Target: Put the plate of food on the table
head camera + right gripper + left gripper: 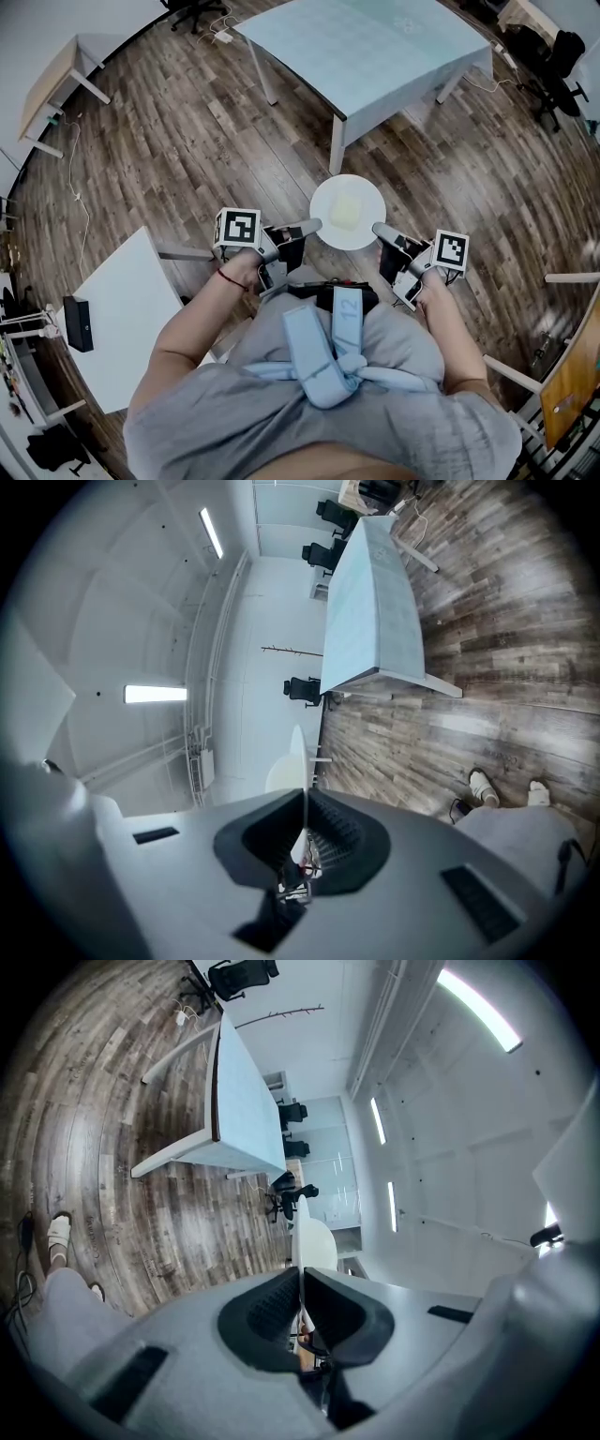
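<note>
Where the left hand-held gripper (314, 225) pinches the white plate (364, 235) at one side of its rim, the right hand-held gripper (380, 228) pinches the opposite side, and the plate hangs between them in front of the person (319, 403). A pale yellow piece of food (345, 213) lies on it. The plate is over the wooden floor (187, 141), near the corner of the pale blue tabletop (375, 56) but short of it.

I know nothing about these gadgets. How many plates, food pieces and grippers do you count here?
plate: 1
food piece: 1
grippers: 2, left gripper and right gripper, both clamped on the plate's rim
Total: 4
</note>
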The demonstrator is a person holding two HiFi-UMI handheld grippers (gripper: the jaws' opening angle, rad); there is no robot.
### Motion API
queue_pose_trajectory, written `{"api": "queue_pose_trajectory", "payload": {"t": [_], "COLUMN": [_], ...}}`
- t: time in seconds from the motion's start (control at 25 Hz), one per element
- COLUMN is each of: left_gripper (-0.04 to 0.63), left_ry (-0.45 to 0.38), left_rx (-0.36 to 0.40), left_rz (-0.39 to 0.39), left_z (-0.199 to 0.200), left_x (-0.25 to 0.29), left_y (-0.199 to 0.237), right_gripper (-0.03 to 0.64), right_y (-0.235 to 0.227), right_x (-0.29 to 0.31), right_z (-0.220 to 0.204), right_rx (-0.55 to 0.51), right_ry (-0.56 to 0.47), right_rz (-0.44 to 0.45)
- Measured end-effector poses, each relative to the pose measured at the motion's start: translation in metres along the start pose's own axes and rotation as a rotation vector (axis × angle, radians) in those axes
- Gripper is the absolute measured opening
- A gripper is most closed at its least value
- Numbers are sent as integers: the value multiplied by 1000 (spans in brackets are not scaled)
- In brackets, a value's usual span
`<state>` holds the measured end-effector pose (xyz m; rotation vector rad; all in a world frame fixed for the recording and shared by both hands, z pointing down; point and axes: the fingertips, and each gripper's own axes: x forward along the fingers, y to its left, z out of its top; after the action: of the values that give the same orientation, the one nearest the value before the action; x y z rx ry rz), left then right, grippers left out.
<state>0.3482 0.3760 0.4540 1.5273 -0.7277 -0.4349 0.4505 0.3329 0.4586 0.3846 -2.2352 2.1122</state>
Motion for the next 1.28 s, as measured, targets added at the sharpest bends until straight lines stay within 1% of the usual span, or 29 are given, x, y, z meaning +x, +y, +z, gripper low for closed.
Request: {"api": "queue_pose_trajectory", "payload": {"t": [0.24, 0.44, 0.72, 1.08, 1.28], "left_gripper": [30, 30, 30, 30, 30], "left_ry": [-46, -92, -142, -177, -194], "left_rx": [-10, 1, -6, 5, -27], "left_rz": [2, 4, 6, 11, 8], "left_z": [40, 92, 166, 239, 276], "left_x": [-23, -45, -86, -126, -130], "left_y": [7, 12, 22, 30, 40], "right_gripper": [38, 38, 38, 38, 38], "right_y": [11, 25, 44, 65, 67], "right_x": [48, 103, 189, 271, 306], "right_z": [12, 33, 53, 70, 92], "right_rx": [-22, -49, -54, -67, -60], "right_ry": [51, 86, 123, 155, 175], "right_rz": [-10, -4, 2, 21, 11]}}
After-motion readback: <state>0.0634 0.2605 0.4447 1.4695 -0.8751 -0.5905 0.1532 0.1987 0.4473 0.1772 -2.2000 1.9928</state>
